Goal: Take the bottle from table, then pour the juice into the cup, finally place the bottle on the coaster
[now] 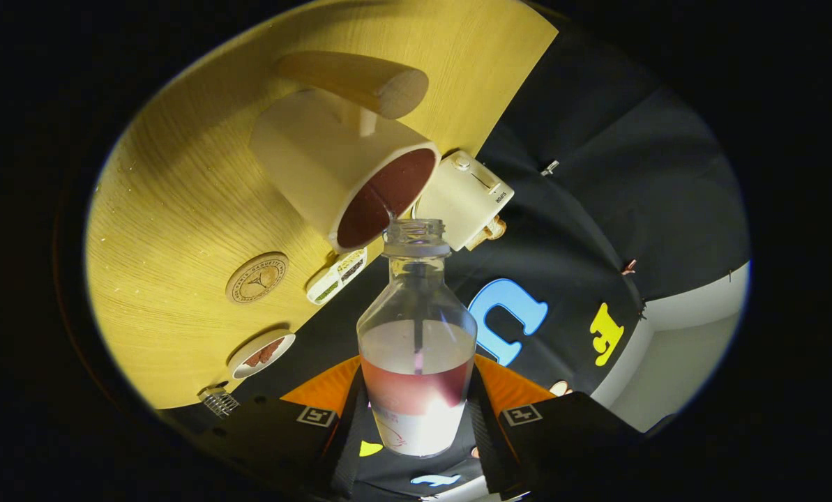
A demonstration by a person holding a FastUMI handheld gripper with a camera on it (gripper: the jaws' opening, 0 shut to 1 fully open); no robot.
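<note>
My gripper [416, 418] is shut on a clear bottle [416, 328] that stands between the two fingers, red juice pooled in the part nearest them. The bottle is tipped, its open mouth [416, 229] right at the rim of a cream cup [332, 167]. The cup has a wooden handle [360, 78] and holds dark red juice [388, 199] inside. A thin stream seems to link mouth and cup. A round wooden coaster [256, 277] lies on the wooden table [171, 209] beside the cup, to the left of the bottle.
A cream box-shaped timer [466, 199] sits just beyond the bottle's mouth near the table edge. A small white packet [337, 275], a round white dish [262, 353] and a small metal object [218, 401] lie along the table edge. The booth's black cloth wall [597, 209] lies past it.
</note>
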